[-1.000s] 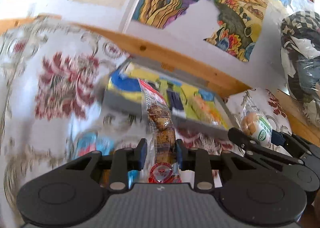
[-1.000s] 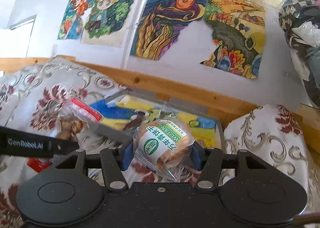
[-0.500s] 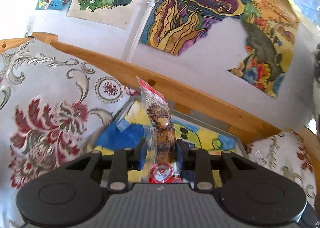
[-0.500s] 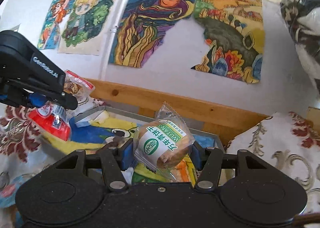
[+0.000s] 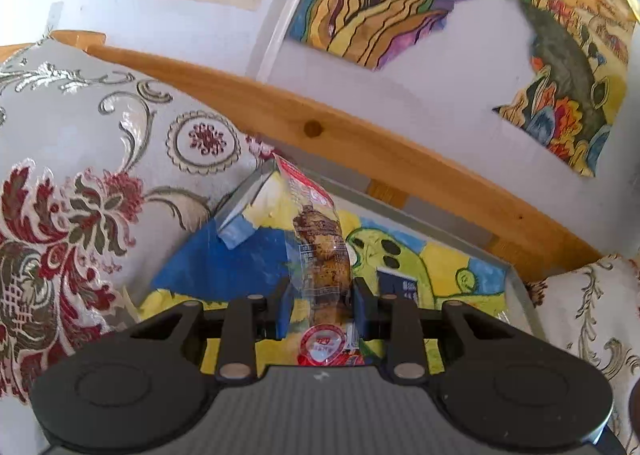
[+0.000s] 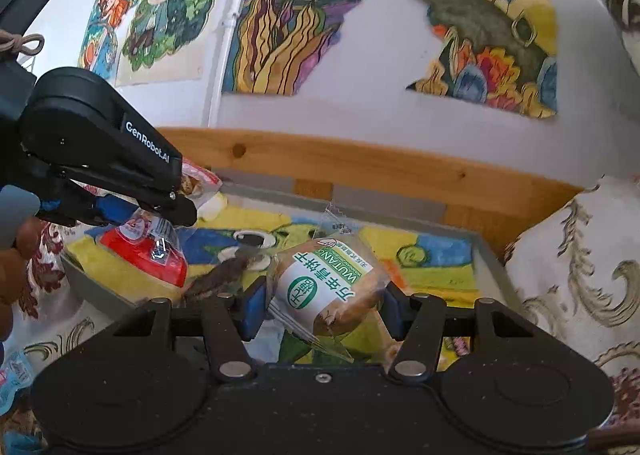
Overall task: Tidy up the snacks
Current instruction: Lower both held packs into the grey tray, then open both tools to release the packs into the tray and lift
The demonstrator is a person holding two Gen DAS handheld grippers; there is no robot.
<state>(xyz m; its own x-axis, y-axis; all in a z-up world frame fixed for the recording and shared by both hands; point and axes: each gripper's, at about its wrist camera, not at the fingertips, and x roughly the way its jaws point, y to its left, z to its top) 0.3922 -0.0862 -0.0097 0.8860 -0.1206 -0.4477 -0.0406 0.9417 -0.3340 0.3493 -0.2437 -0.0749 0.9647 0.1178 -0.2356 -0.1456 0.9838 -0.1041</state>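
left tongs [image 5: 319, 305] grip cookie pack [image 5: 318, 251] | right tongs [image 6: 322, 313] grip bun [image 6: 330, 289] | tray [image 6: 494, 261] (floral cloth [image 5: 80, 159])

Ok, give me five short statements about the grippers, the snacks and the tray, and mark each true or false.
1. The left gripper is shut on a clear cookie packet. True.
2. The right gripper is open and holds nothing. False: it is shut on a round pastry packet with a green and white label.
3. The grey tray is lined with a colourful drawing. True.
4. The tray lies on a bare wooden table. False: floral fabric surrounds it.
5. The wall behind is blank. False: colourful drawings hang on it.
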